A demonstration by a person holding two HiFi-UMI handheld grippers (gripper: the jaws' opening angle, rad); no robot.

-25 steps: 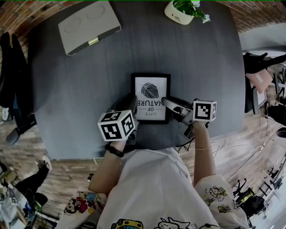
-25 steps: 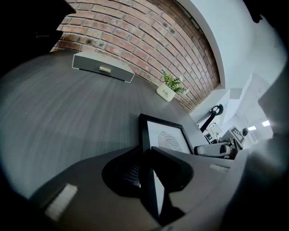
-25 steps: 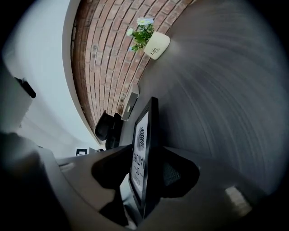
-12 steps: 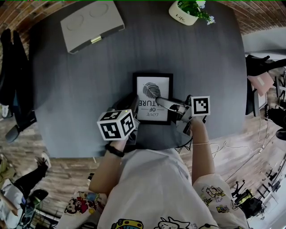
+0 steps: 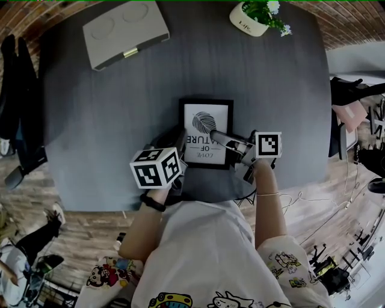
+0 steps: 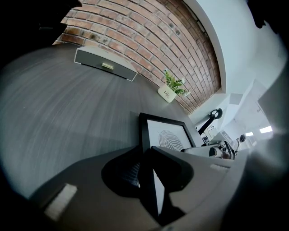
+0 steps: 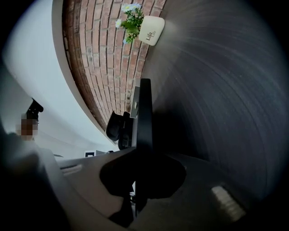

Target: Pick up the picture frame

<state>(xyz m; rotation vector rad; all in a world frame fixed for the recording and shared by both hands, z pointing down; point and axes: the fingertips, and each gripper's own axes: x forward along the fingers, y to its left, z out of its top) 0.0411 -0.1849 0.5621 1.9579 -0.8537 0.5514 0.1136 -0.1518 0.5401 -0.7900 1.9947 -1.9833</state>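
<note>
- The frame (image 5: pixel 206 132) is black, with a white print of a leaf-like oval above the words LOVE OF NATURE. In the head view the words read upside down.
- It sits on the dark grey bench (image 5: pixel 108 108), about midway across and toward the edge where the person (image 5: pixel 210 252) stands.
- The left gripper (image 5: pixel 178 142) comes in from the person's side, and its marker cube (image 5: pixel 156 168) is over the bench edge.
- In the left gripper view, the left gripper (image 6: pixel 146 155) is clamped on the left border of the frame (image 6: pixel 167 135). The black border runs between the two jaws, with one jaw above the print side and one below.
- The right gripper (image 5: pixel 219 136) reaches in from the right, and its jaws lie across the lower right part of the frame.
- The right gripper's jaws have just been closing. In the right gripper view, the right gripper (image 7: pixel 140 155) is pinched on the frame (image 7: pixel 144 117), which is seen edge-on between the jaws.
- Both grippers therefore hold the frame on opposite sides. No view shows whether it has cleared the bench.
- A flat grey box (image 5: pixel 123 35) with a small brass-coloured clasp lies at the far left corner, well away from the frame.
- A plant (image 5: pixel 257 17) in a white pot marked "Life" stands at the far right corner.
- A brick wall (image 6: pixel 149 36) rises behind the bench.
</note>
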